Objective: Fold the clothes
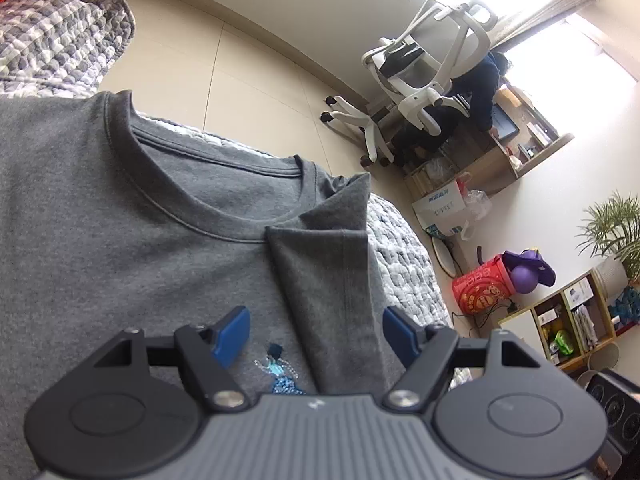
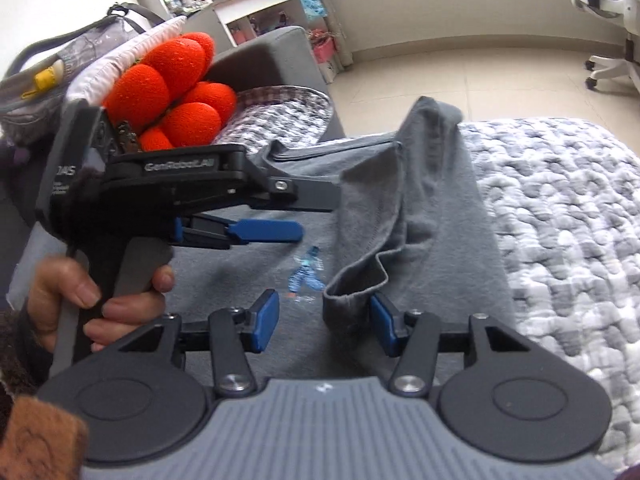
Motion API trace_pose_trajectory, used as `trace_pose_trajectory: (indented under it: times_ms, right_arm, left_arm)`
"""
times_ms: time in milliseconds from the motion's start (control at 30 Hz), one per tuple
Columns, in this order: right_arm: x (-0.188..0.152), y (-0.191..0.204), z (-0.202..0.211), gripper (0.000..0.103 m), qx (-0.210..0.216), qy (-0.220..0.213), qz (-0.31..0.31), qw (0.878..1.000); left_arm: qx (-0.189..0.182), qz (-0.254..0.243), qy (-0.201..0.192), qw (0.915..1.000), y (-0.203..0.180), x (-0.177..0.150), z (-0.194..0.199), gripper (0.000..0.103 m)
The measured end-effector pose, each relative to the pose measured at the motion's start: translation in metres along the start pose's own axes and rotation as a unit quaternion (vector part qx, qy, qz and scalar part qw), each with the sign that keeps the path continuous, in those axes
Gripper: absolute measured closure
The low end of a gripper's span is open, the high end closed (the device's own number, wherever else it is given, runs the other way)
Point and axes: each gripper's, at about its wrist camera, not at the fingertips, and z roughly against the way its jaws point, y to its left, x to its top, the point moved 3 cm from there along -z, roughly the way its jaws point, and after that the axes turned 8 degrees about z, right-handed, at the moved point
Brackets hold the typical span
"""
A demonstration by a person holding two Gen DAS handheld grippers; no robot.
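Two grippers hover over one dark grey cotton T-shirt (image 2: 248, 264) with a small blue print, which lies chest-up on a grey-and-white knitted blanket (image 2: 560, 216). One sleeve (image 2: 384, 240) is folded in over the shirt's chest beside the print, but it sits rumpled and partly raised, not flat. The right gripper (image 2: 324, 322) stands with its blue pads apart; the sleeve's cuff lies between them, close to one pad, and nothing looks pinched. The left gripper (image 1: 316, 334), above the shirt's chest below the collar, is spread wide and holds nothing. My worry is that the loose sleeve could spring open or bunch if a pad drags its cuff on withdrawal, leaving a lumpy fold; a shirt edge near the blanket's side might also slide off. Beyond the shirt, a red printed bucket (image 1: 482, 286) holds a purple ball; a cardboard box (image 1: 440, 206) shows no contents I can make out.
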Motion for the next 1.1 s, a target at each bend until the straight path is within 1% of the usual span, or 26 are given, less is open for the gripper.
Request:
trace_pose_trajectory:
  times_ms: [133,267,433,600,800,1100]
  right_arm:
    - [-0.001,0.011,-0.009,0.048,0.034,0.016,0.009,0.999]
    - [-0.002,0.015,-0.012,0.048,0.032,0.023,0.021,0.999]
    - [0.003,0.015,-0.005,0.048,0.038,0.007,0.016,0.999]
    - [0.005,0.005,-0.001,0.048,0.029,-0.005,0.0,1.0]
    - [0.006,-0.005,-0.014,0.048,0.022,-0.005,-0.018,1.0]
    - [0.017,0.002,-0.036,0.048,0.042,-0.021,-0.029,0.998]
  left_arm:
    - [-0.011,0.011,-0.004,0.9999,0.004,0.002,0.002,0.029]
    - [-0.016,0.006,-0.004,0.9998,0.003,0.002,0.001,0.029]
    - [-0.014,0.0,-0.001,0.9999,0.001,0.002,-0.001,0.029]
    - [-0.013,0.001,-0.003,0.9999,0.003,0.005,0.001,0.029]
    - [-0.019,0.001,0.0,0.9998,0.004,0.006,0.002,0.029]
    - [-0.031,0.02,0.003,0.9993,0.017,0.011,0.005,0.029]
